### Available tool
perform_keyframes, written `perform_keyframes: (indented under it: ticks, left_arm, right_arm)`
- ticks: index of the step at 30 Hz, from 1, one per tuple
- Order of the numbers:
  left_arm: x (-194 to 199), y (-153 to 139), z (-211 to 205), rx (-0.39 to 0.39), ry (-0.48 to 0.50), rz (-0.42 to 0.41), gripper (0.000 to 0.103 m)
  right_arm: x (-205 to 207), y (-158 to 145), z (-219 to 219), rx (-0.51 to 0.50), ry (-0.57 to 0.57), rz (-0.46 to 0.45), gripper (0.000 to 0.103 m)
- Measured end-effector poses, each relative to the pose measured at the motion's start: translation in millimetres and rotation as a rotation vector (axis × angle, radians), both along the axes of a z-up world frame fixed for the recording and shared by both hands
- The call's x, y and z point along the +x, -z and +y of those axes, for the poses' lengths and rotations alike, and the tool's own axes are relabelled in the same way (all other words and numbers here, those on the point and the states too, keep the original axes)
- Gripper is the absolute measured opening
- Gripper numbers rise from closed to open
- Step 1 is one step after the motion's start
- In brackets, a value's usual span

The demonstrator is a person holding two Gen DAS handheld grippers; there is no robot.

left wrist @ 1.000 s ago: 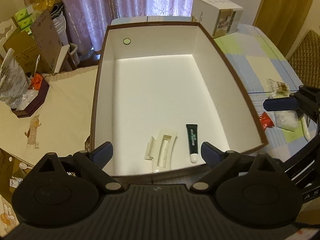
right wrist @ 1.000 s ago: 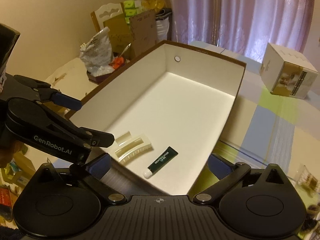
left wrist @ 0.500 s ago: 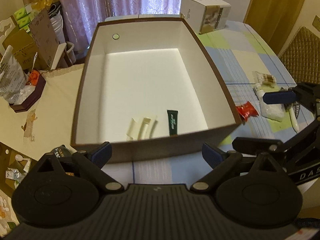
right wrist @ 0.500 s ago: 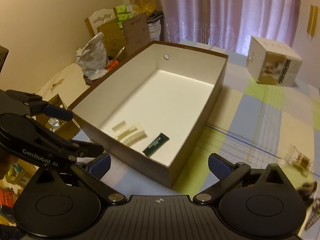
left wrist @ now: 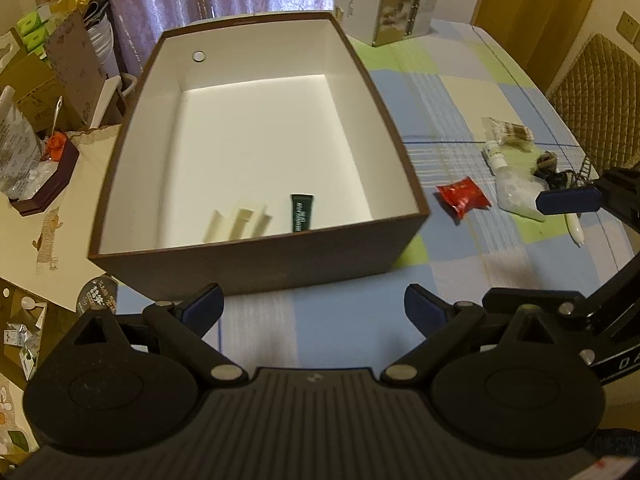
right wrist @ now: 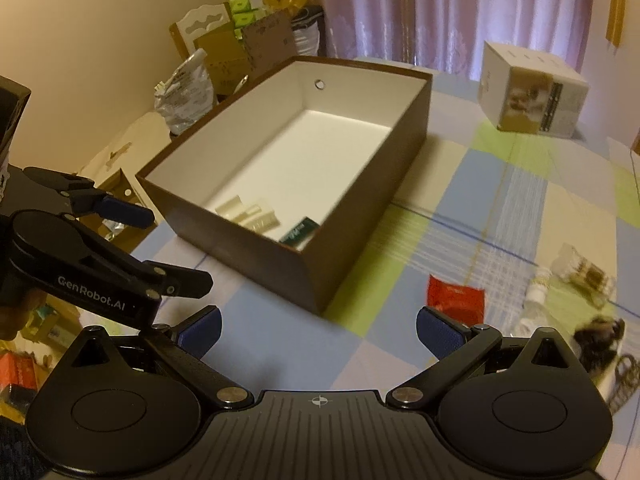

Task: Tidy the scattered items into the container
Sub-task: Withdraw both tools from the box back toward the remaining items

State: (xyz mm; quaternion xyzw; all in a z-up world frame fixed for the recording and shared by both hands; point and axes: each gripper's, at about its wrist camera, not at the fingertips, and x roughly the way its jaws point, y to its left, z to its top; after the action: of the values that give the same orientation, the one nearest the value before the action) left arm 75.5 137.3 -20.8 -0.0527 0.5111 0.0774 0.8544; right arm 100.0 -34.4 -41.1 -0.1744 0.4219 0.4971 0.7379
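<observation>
Both the left hand-held gripper (left wrist: 314, 310) and right hand-held gripper (right wrist: 318, 330) stand apart, empty, short of the brown box (left wrist: 264, 268); the left one reads "GenRobot.AI".

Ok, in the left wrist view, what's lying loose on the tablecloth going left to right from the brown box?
Brown box → red packet → small white bottle → clear plastic bag → white pen-like stick. The dark tangle near the bag overlaps it, so I've left that out.
</observation>
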Motion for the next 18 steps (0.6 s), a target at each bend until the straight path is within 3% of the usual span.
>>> perform_keyframes:
  ticks: [12,18]
  left_arm:
    - [12,8,-48,-0.004,0.044,0.027,0.095]
    - [21,14,-79,-0.025,0.101,0.032,0.095]
  right_arm:
    - [12,6,-49,-0.027,0.045,0.027,0.101]
    - [24,9,-81,-0.057,0.120,0.035,0.101]
